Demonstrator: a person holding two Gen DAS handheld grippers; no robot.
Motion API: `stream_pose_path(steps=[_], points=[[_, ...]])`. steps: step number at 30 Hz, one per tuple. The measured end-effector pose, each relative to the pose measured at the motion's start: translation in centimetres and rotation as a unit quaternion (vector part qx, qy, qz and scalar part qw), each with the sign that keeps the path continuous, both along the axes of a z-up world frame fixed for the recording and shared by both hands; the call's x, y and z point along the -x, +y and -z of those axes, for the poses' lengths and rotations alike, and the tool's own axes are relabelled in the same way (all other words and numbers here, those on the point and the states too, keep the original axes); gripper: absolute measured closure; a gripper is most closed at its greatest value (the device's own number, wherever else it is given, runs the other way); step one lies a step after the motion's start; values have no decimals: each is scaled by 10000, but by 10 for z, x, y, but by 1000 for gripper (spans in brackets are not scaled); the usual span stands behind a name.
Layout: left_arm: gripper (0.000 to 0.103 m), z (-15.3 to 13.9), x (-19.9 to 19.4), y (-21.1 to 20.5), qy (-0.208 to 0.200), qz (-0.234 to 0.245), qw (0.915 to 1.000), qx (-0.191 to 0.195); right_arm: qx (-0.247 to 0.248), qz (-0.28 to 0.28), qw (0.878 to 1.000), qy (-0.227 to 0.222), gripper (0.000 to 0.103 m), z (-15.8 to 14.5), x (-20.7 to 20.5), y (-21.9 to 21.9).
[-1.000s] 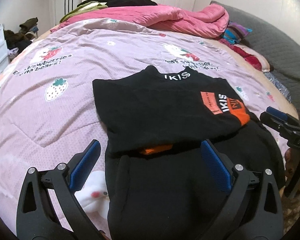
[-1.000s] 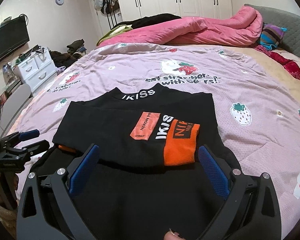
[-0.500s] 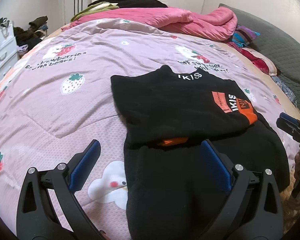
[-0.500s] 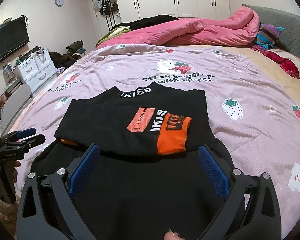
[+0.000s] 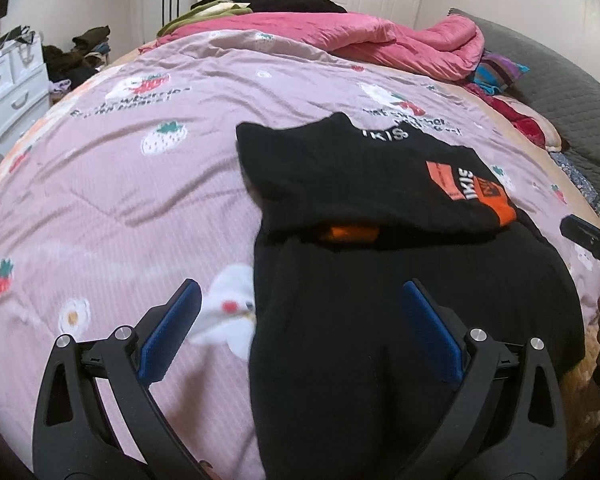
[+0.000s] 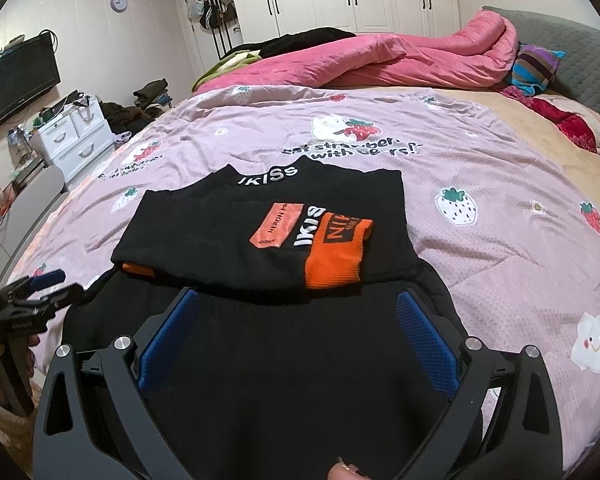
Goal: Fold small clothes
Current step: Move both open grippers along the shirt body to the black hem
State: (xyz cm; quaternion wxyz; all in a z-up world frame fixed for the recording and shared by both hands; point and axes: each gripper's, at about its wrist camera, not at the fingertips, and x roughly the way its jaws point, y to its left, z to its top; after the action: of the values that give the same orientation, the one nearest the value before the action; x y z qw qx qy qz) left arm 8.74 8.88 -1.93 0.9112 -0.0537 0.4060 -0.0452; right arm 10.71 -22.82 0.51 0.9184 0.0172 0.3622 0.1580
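I see my left gripper point(image 5: 300, 326) and right gripper point(image 6: 298, 330) both spread wide, empty, above the partly folded black sweater point(image 6: 260, 232) on the bed point(image 6: 500, 248).

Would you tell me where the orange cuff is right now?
In the right wrist view the orange cuff lies centre-right on the black sweater, beside the orange label, just beyond the open right tool.

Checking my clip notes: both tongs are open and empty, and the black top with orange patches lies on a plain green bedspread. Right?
One slip: the bedspread is lilac with a strawberry print, not plain green, as the right wrist view shows. The left tongs and right tongs are open and empty, and the black top with orange patches lies on it.
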Motion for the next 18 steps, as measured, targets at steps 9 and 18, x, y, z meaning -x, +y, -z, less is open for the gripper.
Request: stream_pose_path(steps=[9,18], points=[[9,12,19,1,68,-124,9998,154,87,-13,9999,91,4,8,10,-7],[9,22,34,2,175,-218,9993,253,123,-11,9997,196,4,18,18,-13]])
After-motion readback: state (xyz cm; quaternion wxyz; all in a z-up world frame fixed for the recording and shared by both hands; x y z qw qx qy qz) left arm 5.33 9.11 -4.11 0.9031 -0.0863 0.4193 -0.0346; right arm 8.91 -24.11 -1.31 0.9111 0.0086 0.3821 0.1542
